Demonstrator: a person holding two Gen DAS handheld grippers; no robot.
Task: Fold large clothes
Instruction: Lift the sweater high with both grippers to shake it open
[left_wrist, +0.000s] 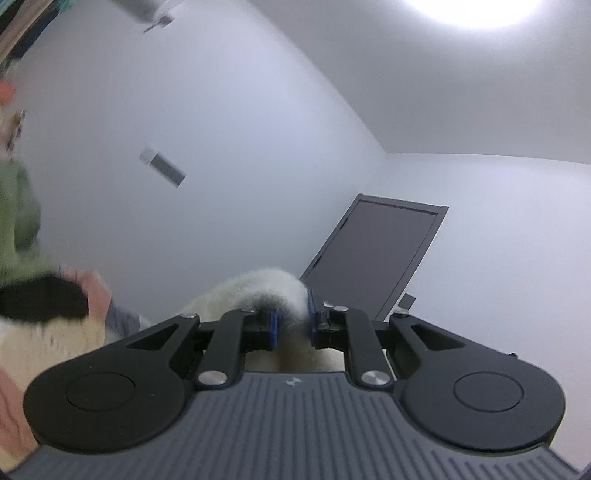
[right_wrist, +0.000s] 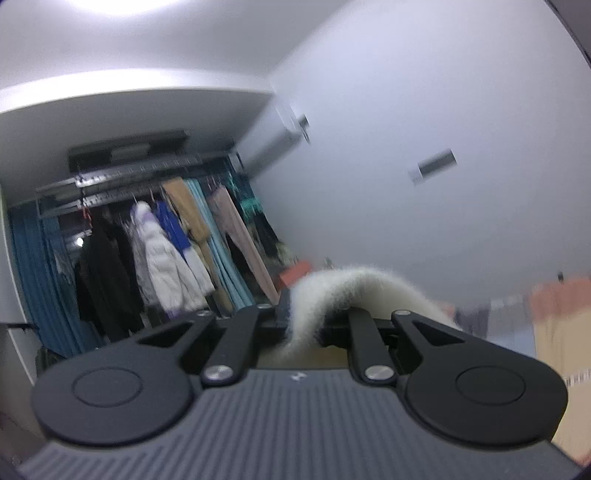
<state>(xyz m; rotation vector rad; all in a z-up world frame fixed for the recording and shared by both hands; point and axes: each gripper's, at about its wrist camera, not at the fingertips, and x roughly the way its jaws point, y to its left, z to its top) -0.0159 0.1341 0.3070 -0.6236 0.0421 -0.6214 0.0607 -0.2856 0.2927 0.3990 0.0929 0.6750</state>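
A cream fuzzy garment (left_wrist: 258, 291) is pinched between the blue pads of my left gripper (left_wrist: 293, 325), which is raised and points up toward the white wall. More cream fabric (left_wrist: 48, 339) with a black patch hangs at the lower left. In the right wrist view the same fuzzy garment (right_wrist: 354, 284) arches over my right gripper (right_wrist: 303, 325), whose fingers are shut on a fold of it. Both grippers hold the garment up in the air.
A dark door (left_wrist: 373, 258) stands in the corner of white walls. A clothes rack (right_wrist: 166, 240) with several hanging coats and blue curtains fills the left of the right wrist view. Peach and tan cloth (right_wrist: 557, 317) lies at the right. A green-sleeved person (left_wrist: 14, 210) is at left.
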